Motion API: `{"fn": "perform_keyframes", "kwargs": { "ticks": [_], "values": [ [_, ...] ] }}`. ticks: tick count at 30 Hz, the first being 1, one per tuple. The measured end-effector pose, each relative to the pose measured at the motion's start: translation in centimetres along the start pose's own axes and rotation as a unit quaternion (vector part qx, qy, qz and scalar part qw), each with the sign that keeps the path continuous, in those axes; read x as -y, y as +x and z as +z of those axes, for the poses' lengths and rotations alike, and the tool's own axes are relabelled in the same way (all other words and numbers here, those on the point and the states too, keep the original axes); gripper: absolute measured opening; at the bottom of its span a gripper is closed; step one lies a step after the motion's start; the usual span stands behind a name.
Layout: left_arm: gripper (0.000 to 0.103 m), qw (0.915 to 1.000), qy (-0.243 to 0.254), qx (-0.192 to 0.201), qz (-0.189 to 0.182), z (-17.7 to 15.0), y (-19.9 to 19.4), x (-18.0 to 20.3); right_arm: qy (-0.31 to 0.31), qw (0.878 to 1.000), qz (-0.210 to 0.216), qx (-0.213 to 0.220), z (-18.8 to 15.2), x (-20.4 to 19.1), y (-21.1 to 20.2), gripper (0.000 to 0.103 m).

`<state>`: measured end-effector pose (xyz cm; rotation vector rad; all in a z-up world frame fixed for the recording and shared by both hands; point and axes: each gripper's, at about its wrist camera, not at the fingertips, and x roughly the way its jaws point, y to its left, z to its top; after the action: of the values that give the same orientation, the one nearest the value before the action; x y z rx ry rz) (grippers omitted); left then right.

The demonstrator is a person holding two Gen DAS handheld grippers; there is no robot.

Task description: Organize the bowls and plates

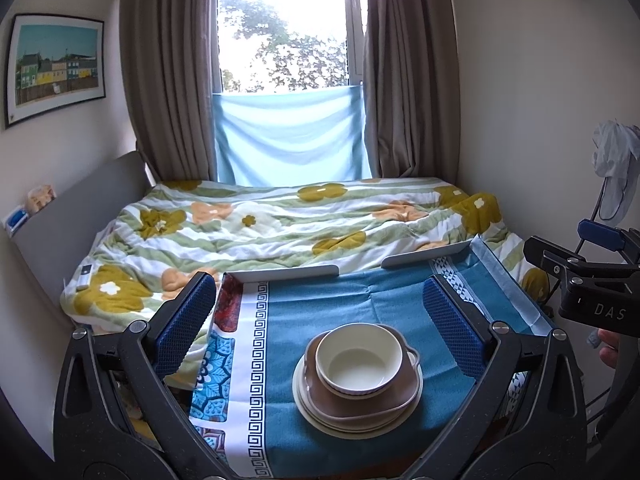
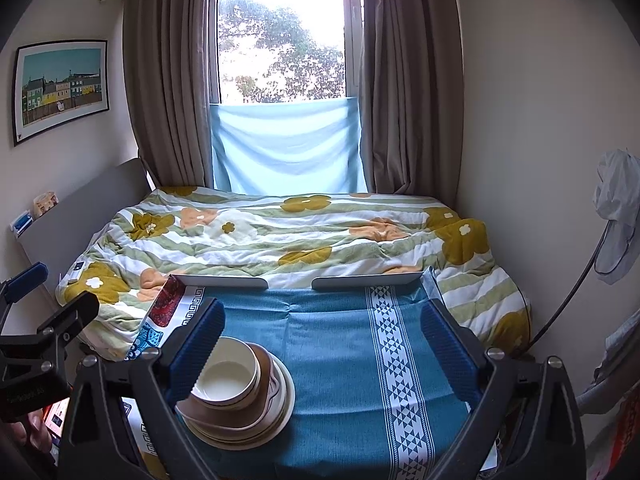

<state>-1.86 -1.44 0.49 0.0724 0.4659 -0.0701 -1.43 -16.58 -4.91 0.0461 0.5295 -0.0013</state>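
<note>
A cream bowl [image 1: 358, 362] sits on a brown dish [image 1: 400, 394], which rests on stacked cream plates [image 1: 320, 420] on the blue tablecloth [image 1: 320, 312]. My left gripper [image 1: 318, 320] is open above and behind the stack, its blue pads wide on either side and touching nothing. In the right wrist view the same bowl [image 2: 228, 380], brown dish [image 2: 262, 404] and plates [image 2: 280, 412] lie low on the left, partly hidden behind the left finger. My right gripper [image 2: 324, 344] is open over bare cloth to the right of the stack.
The small table has two white rails [image 1: 286, 272] at its far edge, against a bed with a flowered quilt [image 1: 280, 224]. Curtains and a window stand beyond. A covered fan [image 2: 616, 216] and its cable are at the right wall. Part of a hand [image 1: 610, 346] shows at the right edge.
</note>
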Motion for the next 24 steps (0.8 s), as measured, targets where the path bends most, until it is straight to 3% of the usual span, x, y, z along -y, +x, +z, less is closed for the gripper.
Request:
{"fn": "perform_keyframes", "kwargs": {
  "ticks": [24],
  "values": [
    [0.103,0.9998,0.004,-0.001,0.017,0.20,-0.15,0.19,-0.001,1.000,0.000,0.008,0.97,-0.07,0.04,0.097]
  ]
}}
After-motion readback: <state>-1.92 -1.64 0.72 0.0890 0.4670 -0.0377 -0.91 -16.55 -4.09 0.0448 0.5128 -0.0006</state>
